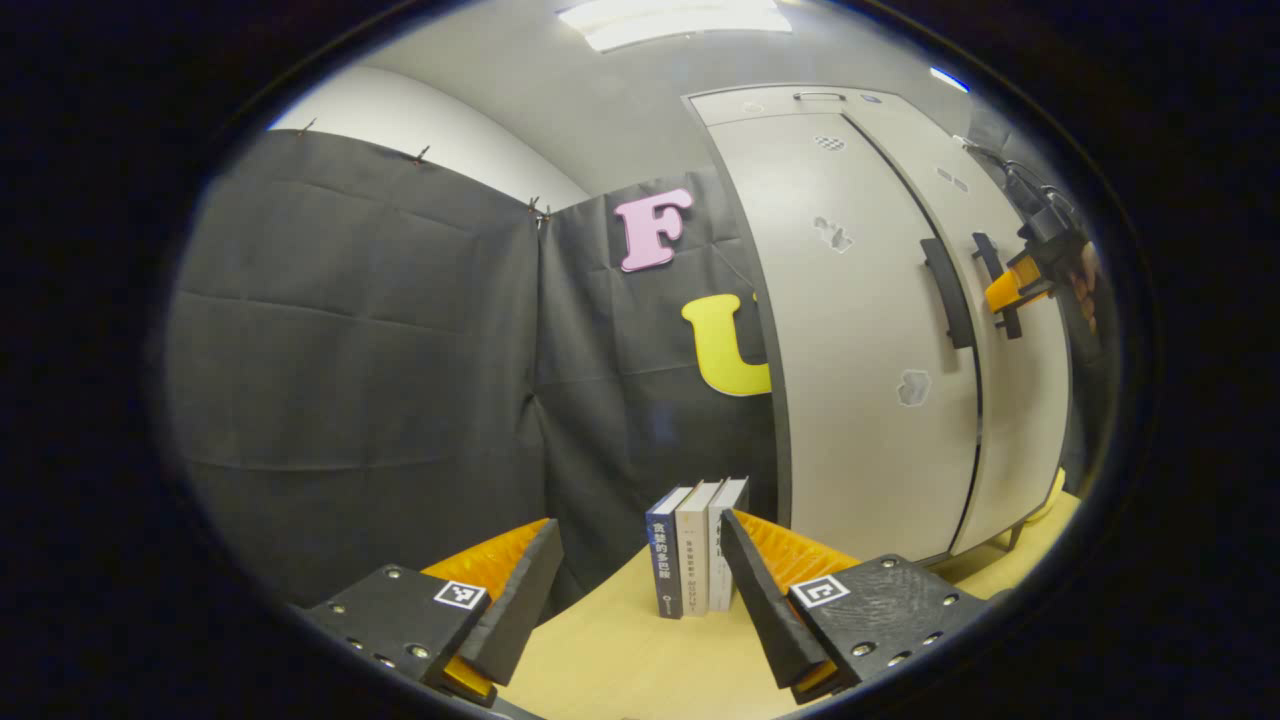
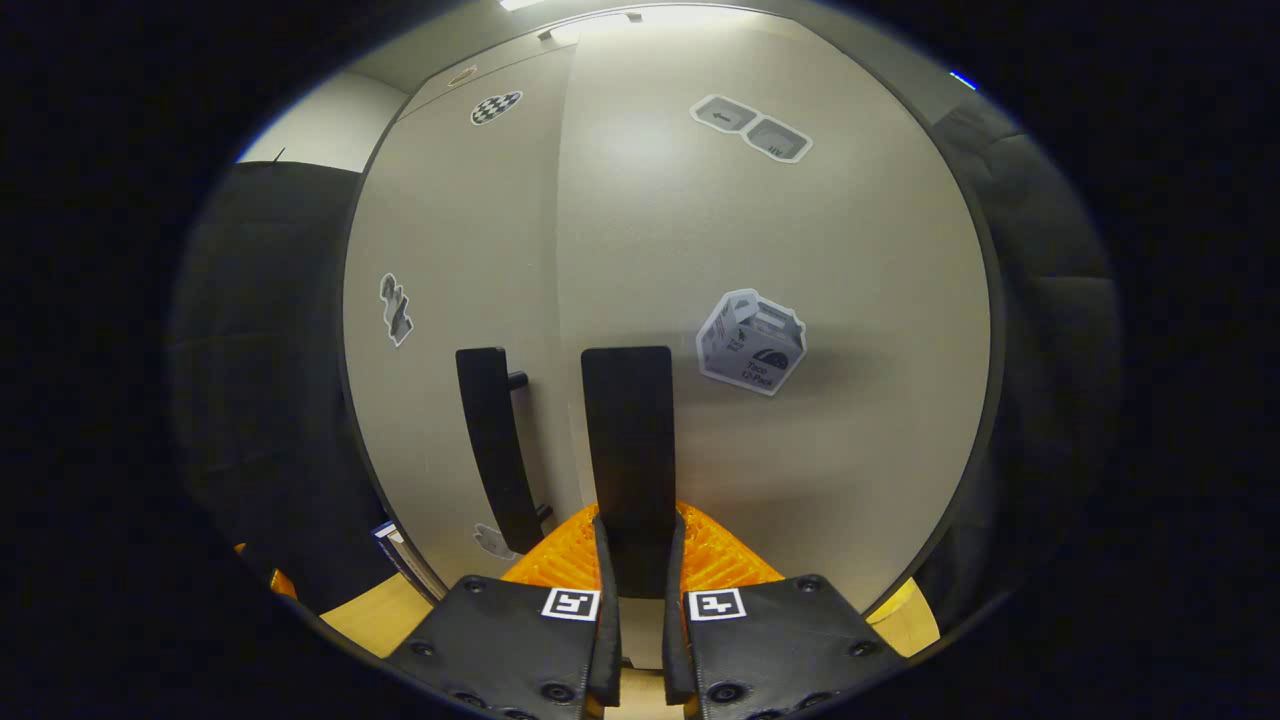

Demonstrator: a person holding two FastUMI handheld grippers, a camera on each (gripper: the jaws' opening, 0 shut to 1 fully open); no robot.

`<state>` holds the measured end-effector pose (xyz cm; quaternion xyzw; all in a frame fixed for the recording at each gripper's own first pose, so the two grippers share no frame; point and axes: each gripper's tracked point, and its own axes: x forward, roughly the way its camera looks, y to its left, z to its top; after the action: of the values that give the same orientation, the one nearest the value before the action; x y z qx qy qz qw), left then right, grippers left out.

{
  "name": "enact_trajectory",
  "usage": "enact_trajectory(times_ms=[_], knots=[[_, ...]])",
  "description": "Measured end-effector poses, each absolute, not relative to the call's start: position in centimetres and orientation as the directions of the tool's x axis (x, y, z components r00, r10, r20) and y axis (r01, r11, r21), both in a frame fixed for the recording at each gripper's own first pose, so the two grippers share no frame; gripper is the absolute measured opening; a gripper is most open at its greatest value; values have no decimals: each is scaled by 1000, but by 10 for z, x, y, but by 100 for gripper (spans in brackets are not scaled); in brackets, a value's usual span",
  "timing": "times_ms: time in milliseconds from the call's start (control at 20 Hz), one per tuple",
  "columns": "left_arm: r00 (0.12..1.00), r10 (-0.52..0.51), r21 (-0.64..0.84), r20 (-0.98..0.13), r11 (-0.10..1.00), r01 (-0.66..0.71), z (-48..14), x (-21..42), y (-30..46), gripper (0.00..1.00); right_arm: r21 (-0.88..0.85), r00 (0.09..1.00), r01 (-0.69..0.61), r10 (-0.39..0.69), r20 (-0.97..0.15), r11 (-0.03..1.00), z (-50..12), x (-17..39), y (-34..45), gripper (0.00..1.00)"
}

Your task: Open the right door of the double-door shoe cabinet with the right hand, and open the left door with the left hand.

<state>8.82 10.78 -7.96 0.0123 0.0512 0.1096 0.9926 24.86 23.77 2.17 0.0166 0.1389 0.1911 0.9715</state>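
Right jaws clamp the right door handle (image 2: 628,440); left jaws wide, cabinet (image 1: 860,340) ahead.

Three upright books (image 1: 697,548) stand just ahead between the left jaws.

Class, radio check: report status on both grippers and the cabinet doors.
Right gripper shut on right door handle. Left gripper open, clear of left door handle. Both doors closed. Books beside cabinet.

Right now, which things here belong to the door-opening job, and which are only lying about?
For the job: right door handle, held by the right tool; left door handle; left tool, open.
Lying about: books; door stickers.
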Motion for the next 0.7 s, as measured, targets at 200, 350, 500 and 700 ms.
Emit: enact_trajectory(times_ms=[200,350,500,700], knots=[[978,191,43,-78,981,-188,-66,84,88,94,101,873,-396,408,-266,913,24,231,231,18],[982,175,50,-67,984,-172,-58,80,77,94,109,865,-413,427,-264,904,27,217,219,18],[984,167,59,-57,985,-164,-50,74,67,94,108,856,-430,443,-265,896,28,208,211,18],[987,154,62,-53,987,-151,-43,67,54,94,105,843,-457,467,-265,883,29,193,200,15]])
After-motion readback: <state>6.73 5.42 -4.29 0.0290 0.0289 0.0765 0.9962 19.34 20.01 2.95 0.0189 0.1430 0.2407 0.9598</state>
